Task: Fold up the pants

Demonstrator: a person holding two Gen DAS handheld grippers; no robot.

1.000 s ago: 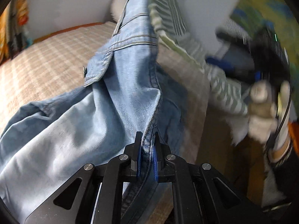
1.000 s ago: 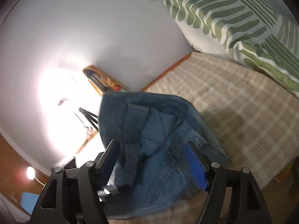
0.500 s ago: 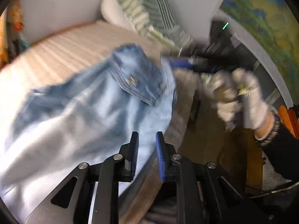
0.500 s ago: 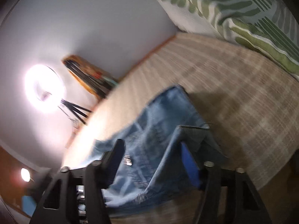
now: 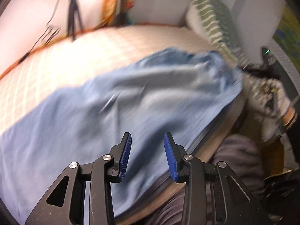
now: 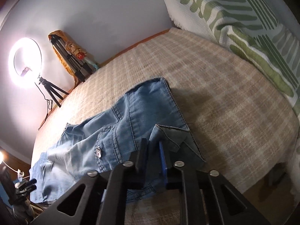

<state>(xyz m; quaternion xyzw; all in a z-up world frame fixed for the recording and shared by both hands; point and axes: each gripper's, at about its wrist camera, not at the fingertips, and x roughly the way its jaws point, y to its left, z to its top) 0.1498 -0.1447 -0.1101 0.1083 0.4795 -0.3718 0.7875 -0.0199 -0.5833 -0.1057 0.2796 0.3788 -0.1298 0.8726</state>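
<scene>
Left gripper [image 5: 147, 154] stands partly open above the jeans [image 5: 131, 101], its jaws having just been opening, with nothing pinched between the blue pads [image 5: 125, 155]. Right gripper [image 6: 152, 154] has just been closing and now pinches a fold of the jeans' waist end [image 6: 150, 136] between narrow jaws. A gloved hand [image 5: 270, 95] holds that gripper at the far right of the left wrist view.

Pale blue denim lies spread lengthwise across the bed [image 6: 225, 97], wrinkled and blurred in the left view. In the right view the waist shows double stitching, a pocket seam and a sparkly button [image 6: 98, 151]. One corner of the waistband [image 6: 180, 136] is flipped over, showing its greyer inside.

Near edge of the jeans runs close along the bed's near edge. Beyond the denim, the checked bedspread is open up to a green-and-white pillow [image 6: 243, 18] at the head. A ring light [image 6: 25, 61] on a tripod stands by the wall past the far side.
</scene>
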